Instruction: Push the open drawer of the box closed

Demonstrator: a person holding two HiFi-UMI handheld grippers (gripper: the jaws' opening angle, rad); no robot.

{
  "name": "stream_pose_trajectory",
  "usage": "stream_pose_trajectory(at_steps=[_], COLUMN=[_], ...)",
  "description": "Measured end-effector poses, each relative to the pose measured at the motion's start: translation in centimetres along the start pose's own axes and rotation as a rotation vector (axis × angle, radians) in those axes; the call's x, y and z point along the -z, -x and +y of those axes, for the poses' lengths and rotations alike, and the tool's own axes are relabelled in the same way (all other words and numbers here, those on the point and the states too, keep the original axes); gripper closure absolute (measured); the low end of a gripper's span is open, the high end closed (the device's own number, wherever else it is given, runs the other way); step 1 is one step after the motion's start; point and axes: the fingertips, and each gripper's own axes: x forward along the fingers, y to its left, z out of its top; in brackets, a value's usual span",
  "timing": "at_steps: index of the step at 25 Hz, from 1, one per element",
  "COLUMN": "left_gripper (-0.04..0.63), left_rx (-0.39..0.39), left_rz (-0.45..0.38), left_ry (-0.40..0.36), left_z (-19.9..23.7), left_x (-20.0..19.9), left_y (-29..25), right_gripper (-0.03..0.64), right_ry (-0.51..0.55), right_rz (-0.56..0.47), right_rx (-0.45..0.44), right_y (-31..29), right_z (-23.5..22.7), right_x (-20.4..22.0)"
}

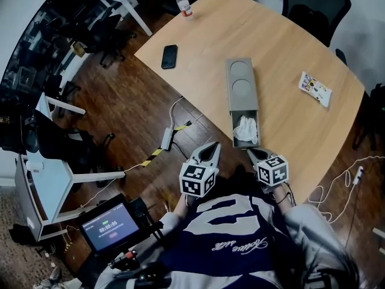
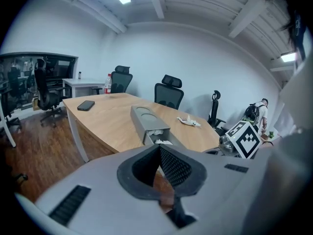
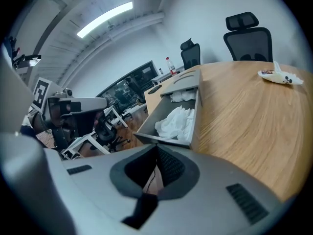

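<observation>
**Drawer open, both tools at the near edge**

Gray box [image 1: 242, 80] lies lengthwise on the wooden desk [image 1: 289, 47]. Its drawer [image 1: 245, 142] is pulled out toward the desk's near edge. White crumpled cloth [image 1: 245, 127] sits inside the drawer.

Left tool [image 1: 214, 146]: jaws together at the tips, nothing between them. It is off the desk edge, near the drawer's left side but apart from it.

Right tool [image 1: 252, 152]: jaws also closed, empty, tip just beside the drawer front. Contact can't be confirmed from any view. In the right gripper view the drawer front sits right beyond the tool's tip.

Also on the desk, well apart from the box: dark phone [image 1: 169, 56], bottle [image 1: 183, 3] at the far corner, small printed packet [image 1: 315, 89].
</observation>
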Motion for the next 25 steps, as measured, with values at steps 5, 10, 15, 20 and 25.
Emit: stream_pose_trajectory(at_steps=[5, 10, 15, 20, 25], left_gripper=[0.592, 0.592, 0.592, 0.592, 0.592], left_rx=[-0.046, -0.084, -0.098, -0.103, -0.106], left_rz=[0.007, 0.005, 0.013, 0.019, 0.018], left_ry=[0.016, 0.044, 0.065, 0.076, 0.084], left_z=[1.3, 2.4, 2.8, 2.9, 3.3], left_x=[-0.1, -0.3, -0.2, -0.2, 0.0], left_y=[-0.4, -0.5, -0.7, -0.9, -0.9], right_gripper=[0.621, 0.621, 0.621, 0.621, 0.621], right_ry=[-0.003, -0.016, 0.004, 0.006, 0.009], right_rz=[-0.017, -0.055, -0.065, -0.076, -0.087], right_rx=[-0.024, -0.031, -0.011, -0.002, 0.025], right_y=[-1.2, -2.2, -3.5, -4.1, -4.8], right_z=[-1.1, -2.1, -3.7, -4.5, -5.3], right_x=[-2.1, -4.4, -6.8, -8.4, -9.6])
